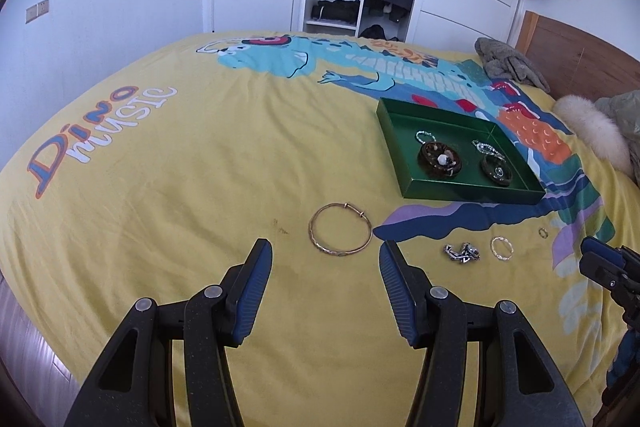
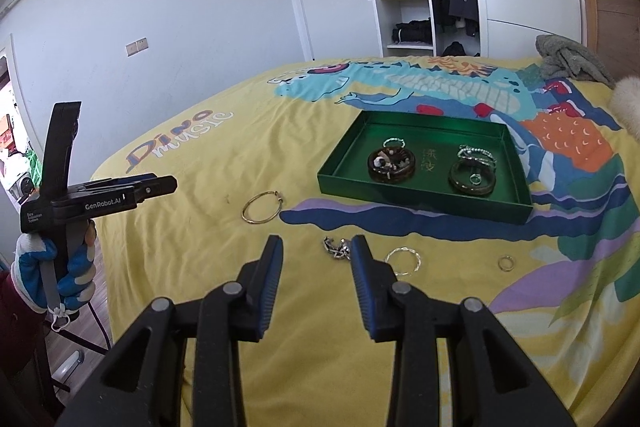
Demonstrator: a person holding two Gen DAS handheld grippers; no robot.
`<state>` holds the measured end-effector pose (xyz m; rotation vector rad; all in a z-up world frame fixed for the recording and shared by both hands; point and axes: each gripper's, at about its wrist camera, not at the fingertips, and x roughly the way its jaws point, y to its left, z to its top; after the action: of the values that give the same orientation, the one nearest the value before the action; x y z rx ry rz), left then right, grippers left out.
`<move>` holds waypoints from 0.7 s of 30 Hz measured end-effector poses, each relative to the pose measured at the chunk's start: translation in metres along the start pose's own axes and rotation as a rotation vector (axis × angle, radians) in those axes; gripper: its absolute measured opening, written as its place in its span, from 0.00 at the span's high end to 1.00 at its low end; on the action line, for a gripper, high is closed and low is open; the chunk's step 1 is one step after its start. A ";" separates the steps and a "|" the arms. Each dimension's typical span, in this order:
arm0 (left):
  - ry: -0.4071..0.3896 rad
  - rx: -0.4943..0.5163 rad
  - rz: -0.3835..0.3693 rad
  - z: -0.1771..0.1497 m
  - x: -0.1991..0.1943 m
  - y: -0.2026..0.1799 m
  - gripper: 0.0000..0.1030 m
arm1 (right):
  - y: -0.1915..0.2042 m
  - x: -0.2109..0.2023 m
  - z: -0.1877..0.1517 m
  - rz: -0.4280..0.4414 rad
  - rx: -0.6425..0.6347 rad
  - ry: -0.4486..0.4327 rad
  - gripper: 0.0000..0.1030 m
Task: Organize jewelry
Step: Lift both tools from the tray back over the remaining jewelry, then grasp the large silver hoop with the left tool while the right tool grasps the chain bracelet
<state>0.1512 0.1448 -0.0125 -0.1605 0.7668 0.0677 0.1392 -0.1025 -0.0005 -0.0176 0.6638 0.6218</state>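
The left gripper [image 1: 326, 259] hangs over the yellow bedspread [image 1: 192, 187] with its jaws spread and nothing between them, aimed down at the gold bangle [image 1: 340, 229] that lies flat just beyond its tips. The right gripper [image 2: 316, 253] is spread too, empty, with the tangled silver chain [image 2: 337, 247] lying just past its tips and partly hidden behind the right finger, so I can't say for sure how the links run. Next along sit a twisted silver ring [image 2: 403, 259] and, further right, a small ring [image 2: 506, 262], all on the cover in front of the green tray [image 2: 404, 191]. The tray, with two dark round dishes already holding pieces, has its long side running across the bed, left to right, slightly skewed; the bangle is a flat circle with no real long axis, its clasp turned towards the far side. The trouble I'd expect: the cover is soft, so fingers pressing down on a thin hoop could bury it in the fabric or pinch cloth along with it, and the chain could snag or slip out in a dangling loop on the way to the tray.
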 end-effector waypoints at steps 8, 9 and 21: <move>0.059 -0.020 0.008 -0.004 0.035 0.009 0.46 | -0.010 0.037 -0.005 0.008 0.024 0.039 0.67; 0.066 -0.024 0.008 -0.004 0.040 0.011 0.46 | -0.012 0.041 -0.006 0.009 0.027 0.043 0.67; 0.131 -0.095 -0.002 -0.008 0.081 0.028 0.46 | -0.024 0.089 -0.013 0.033 0.013 0.089 0.62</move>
<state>0.2003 0.1715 -0.0780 -0.2583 0.8951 0.0922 0.1998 -0.0771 -0.0666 -0.0222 0.7551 0.6517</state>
